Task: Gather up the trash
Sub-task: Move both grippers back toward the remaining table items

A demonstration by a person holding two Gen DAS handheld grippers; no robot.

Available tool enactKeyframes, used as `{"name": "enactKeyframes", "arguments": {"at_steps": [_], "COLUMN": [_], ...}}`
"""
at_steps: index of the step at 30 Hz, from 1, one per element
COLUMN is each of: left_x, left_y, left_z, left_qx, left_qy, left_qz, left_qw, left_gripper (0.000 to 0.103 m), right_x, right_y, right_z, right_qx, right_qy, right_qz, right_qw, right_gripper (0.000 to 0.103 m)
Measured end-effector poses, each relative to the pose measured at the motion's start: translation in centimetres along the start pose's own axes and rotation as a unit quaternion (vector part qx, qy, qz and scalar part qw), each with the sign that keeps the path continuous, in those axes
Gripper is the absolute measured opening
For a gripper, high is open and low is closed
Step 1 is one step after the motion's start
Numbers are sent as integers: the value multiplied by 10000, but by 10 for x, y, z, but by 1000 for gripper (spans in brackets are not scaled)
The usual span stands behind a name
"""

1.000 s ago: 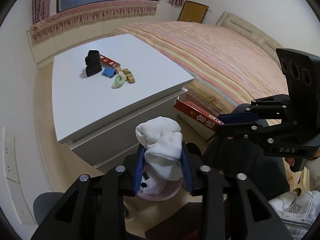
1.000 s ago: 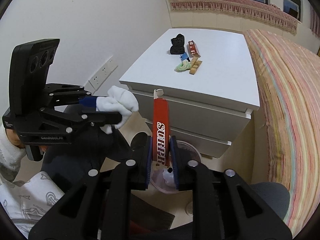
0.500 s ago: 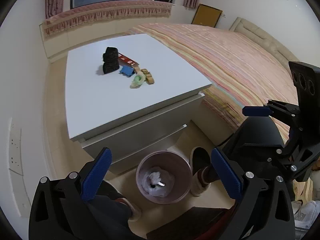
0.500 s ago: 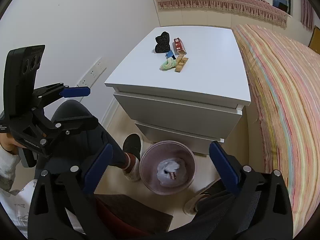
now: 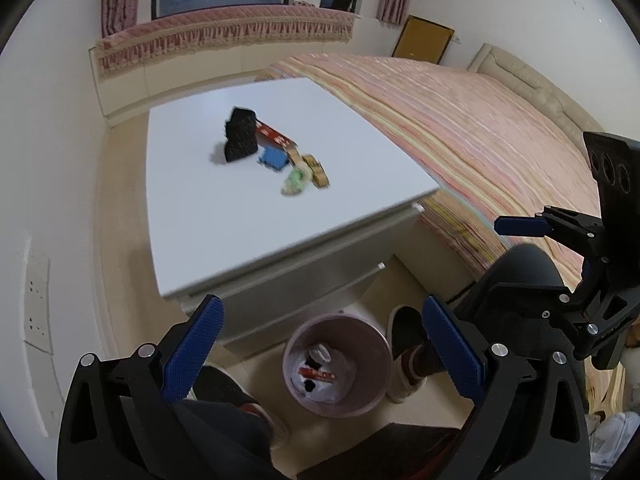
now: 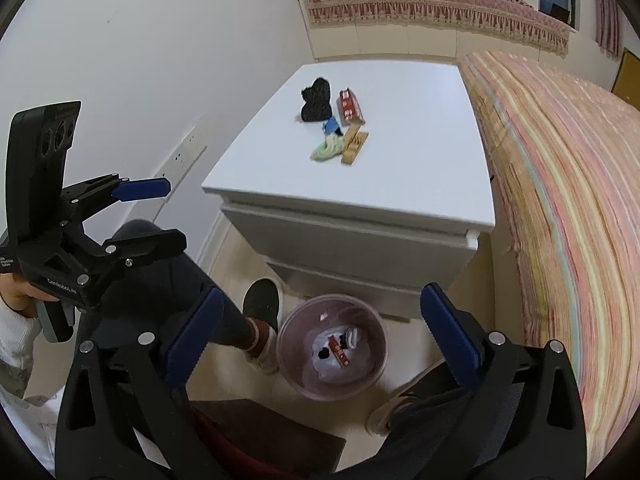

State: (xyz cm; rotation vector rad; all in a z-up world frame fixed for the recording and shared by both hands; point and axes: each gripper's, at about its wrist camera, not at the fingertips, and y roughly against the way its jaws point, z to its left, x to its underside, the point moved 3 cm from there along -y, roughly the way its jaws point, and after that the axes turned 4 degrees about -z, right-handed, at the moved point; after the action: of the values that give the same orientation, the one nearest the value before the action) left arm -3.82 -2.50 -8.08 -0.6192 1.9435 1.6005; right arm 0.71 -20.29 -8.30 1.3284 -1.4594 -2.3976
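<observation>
Hovering above the pink bin (image 5: 337,364) with jaws spread wide and empty, left tool (image 5: 320,346) and right tool (image 6: 322,336) stand clear of its contents, while remaining trash (image 6: 334,120) sits clustered mid-surface (image 6: 420,184), likely the next pickup.

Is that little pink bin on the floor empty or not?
Not empty. The pink trash bin stands upright and holds a white crumpled wad with a red wrapper on top, well below the rim.
</observation>
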Motion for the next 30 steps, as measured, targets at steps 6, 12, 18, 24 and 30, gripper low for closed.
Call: {"name": "enactKeyframes", "arguments": {"at_steps": [6, 12, 18, 24, 30], "left_x": [-26, -55, -82, -101, -111], "left_y": [-4, -15, -37, -64, -95], "left_z": [16, 33, 50, 63, 74], "left_qx": [-64, -216, -283, -323, -341], "left_qy": [83, 142, 217, 285, 366], "left_qz": [-158, -293, -324, -278, -138], "left_qw": [9998, 9992, 9988, 9987, 9987], "left_gripper": [95, 96, 95, 96, 96], "right_x": [-29, -59, -81, -92, -99], "right_y": [-8, -26, -60, -91, -116], "right_z": [-4, -10, -21, -28, -32], "right_qx": [101, 200, 361, 426, 479], "right_qy": [85, 171, 194, 197, 244], "right_qz": [-122, -157, -20, 146, 253], "right_qw": [9998, 9995, 9992, 9988, 9982], "right_gripper": [97, 97, 97, 97, 97]}}
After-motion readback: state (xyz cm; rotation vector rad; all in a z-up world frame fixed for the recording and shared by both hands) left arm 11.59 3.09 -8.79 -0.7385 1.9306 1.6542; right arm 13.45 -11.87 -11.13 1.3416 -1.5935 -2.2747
